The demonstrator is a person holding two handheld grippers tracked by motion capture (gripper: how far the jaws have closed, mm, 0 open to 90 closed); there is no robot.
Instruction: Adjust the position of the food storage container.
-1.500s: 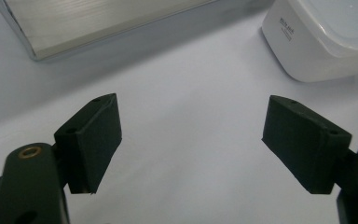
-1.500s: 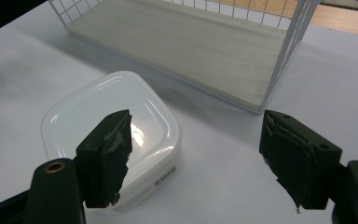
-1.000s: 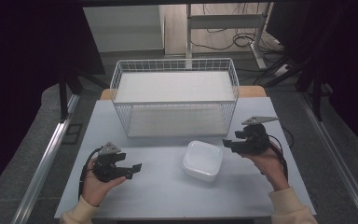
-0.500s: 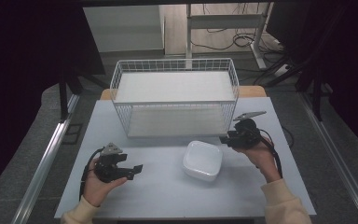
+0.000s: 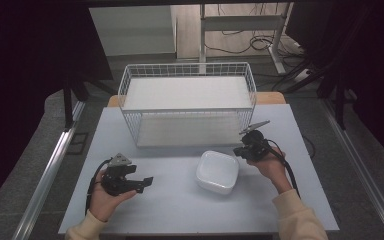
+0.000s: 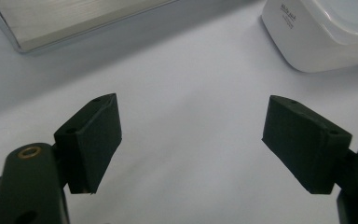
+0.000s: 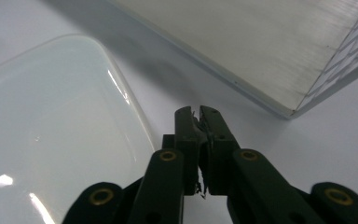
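A white square bowl (image 5: 217, 171) with rounded corners sits on the pale table (image 5: 180, 210), in front of a white wire basket (image 5: 187, 107). My right gripper (image 5: 237, 151) is just off the bowl's far right corner. In the right gripper view its jaws (image 7: 200, 116) have just been closing and now meet with nothing between them, the bowl's rim (image 7: 121, 93) close on their left. My left gripper (image 5: 147, 181) rests at the near left, pointing toward the bowl. Its pads (image 6: 93, 135) stand wide apart over bare table, and the bowl (image 6: 321, 32) lies well beyond them.
The basket (image 7: 261, 51) has a flat white floor and stands at the back middle of the table, close behind the right gripper. Its front edge (image 6: 74, 23) lies ahead of the left gripper. Dark floor, desk legs and cables lie beyond the table.
My right hand has moved left and down toward the bowl's far right corner, and its jaws have closed. The left hand and the bowl have kept still.
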